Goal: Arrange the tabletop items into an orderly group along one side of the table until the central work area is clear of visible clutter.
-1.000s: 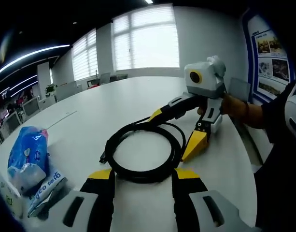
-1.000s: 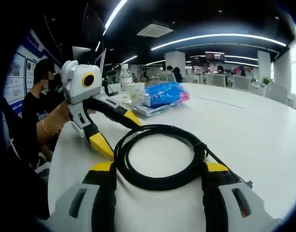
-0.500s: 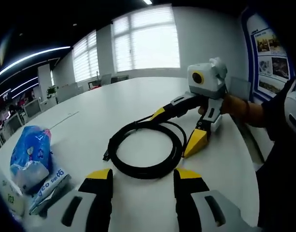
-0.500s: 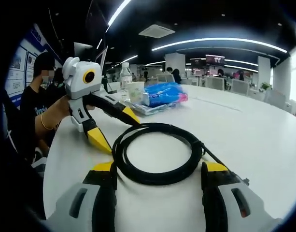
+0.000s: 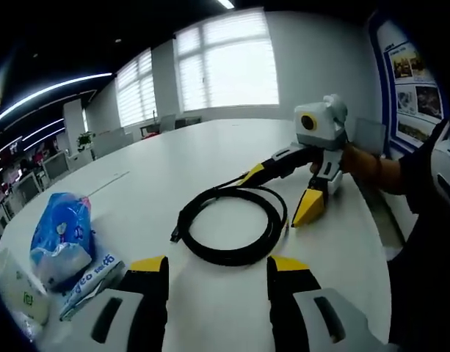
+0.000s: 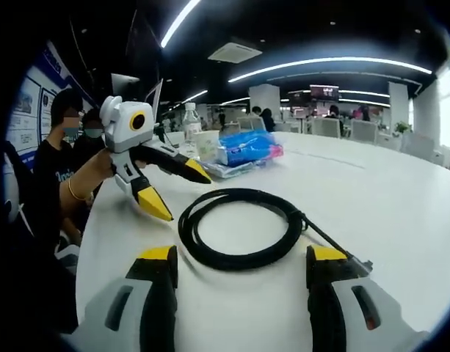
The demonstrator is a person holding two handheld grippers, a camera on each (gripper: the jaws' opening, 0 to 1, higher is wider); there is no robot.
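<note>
Coiled black cable [image 5: 232, 224] [image 6: 243, 227] is seen lying flat on the white worktop [image 5: 173, 169] [image 6: 401, 191], in a loose ring with one plug end trailing out to the side. In the left gripper view, the left gripper [image 5: 217, 275] is held low over the worktop with its yellow-tipped fingers [image 5: 150, 265] spread wide and nothing between them, the coil lying just beyond the tips. The right gripper [image 5: 283, 191] is seen across the coil, gripped by a hand [image 5: 357, 160] with a bracelet at the wrist, its fingers parted wide and pointing down toward the cable's far edge. In the right gripper view, the right gripper [image 6: 243, 260] is likewise shown empty, and the left gripper [image 6: 180, 191] stands at the coil's far side. A blue plastic packet [image 5: 59, 238] [image 6: 247, 145] rests near the worktop's edge upon a flat wrapper [image 5: 89, 282]; its printing cannot be read with certainty. A clear bottle [image 6: 190, 121] and a pale cup [image 6: 206, 143] stand beside the packet.
</note>
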